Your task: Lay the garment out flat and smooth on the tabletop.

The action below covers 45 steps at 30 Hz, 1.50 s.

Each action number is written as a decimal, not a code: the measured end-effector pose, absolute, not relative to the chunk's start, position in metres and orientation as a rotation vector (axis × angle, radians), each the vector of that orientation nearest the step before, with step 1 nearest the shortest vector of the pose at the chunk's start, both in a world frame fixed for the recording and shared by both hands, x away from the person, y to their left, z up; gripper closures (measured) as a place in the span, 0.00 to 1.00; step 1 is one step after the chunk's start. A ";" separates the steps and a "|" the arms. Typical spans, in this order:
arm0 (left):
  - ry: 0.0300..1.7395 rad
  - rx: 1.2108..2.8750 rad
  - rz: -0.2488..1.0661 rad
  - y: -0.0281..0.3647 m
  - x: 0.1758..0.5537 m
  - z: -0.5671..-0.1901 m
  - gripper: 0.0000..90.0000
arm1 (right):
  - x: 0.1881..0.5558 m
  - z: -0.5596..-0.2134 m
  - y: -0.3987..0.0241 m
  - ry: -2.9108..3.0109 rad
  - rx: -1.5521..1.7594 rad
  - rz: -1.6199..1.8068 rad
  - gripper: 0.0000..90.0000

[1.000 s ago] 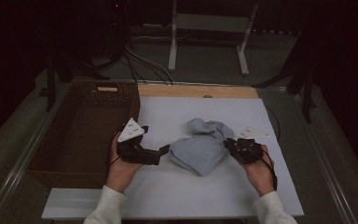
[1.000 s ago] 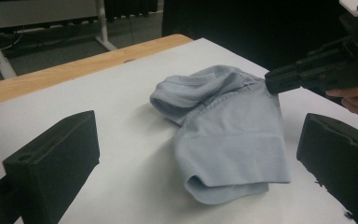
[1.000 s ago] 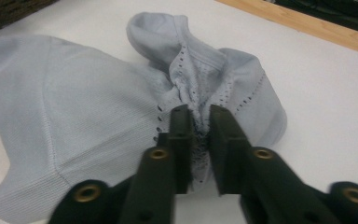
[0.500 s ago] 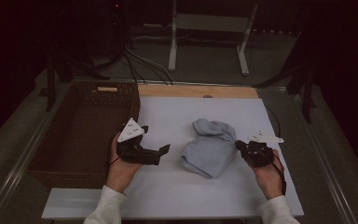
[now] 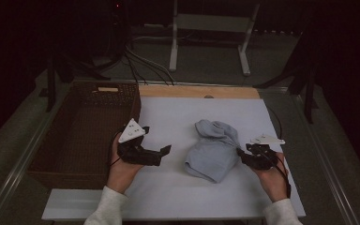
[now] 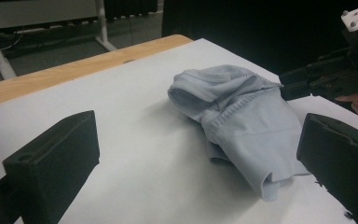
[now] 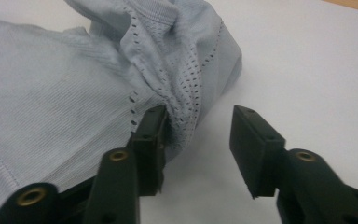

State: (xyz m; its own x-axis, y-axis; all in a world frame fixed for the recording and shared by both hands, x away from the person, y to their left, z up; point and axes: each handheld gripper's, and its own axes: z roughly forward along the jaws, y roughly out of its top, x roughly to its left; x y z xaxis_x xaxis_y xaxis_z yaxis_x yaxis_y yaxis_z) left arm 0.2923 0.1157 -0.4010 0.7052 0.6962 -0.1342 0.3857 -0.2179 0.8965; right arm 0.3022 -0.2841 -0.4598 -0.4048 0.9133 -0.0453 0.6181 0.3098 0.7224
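A crumpled light blue garment [image 5: 214,148] lies on the white table sheet [image 5: 178,117], right of centre. My right gripper [image 5: 242,153] sits at its right edge. Its jaws have just been opening and now stand apart, one pad [image 7: 151,140] against a hanging fold of the blue knit [image 7: 177,88], the other pad [image 7: 251,144] clear of it; nothing is pinched. My left gripper [image 5: 165,151] rests on the sheet left of the garment, open wide, with the cloth [image 6: 242,116] well ahead of its jaws. The right gripper [image 6: 335,77] appears beyond the cloth in the left gripper view.
A dark wicker basket [image 5: 82,133] stands at the left edge of the sheet, beside my left hand. A wooden strip [image 5: 197,91] runs along the far side. Cables and a white stand's legs [image 5: 206,47] lie on the floor beyond the table.
The right gripper dragged the garment to the right, away from the left gripper, then its jaws parted and let go of the cloth. The left gripper kept still.
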 end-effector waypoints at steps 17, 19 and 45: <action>0.848 1.838 0.360 0.116 0.292 -0.401 0.00 | 0.292 -0.444 -0.265 2.116 1.302 1.045 0.22; 0.846 1.839 0.361 0.116 0.292 -0.401 0.00 | 0.291 -0.442 -0.261 2.128 1.287 1.061 0.22; 0.843 1.842 0.358 0.115 0.292 -0.401 0.00 | 0.295 -0.437 -0.196 2.257 1.112 1.145 0.18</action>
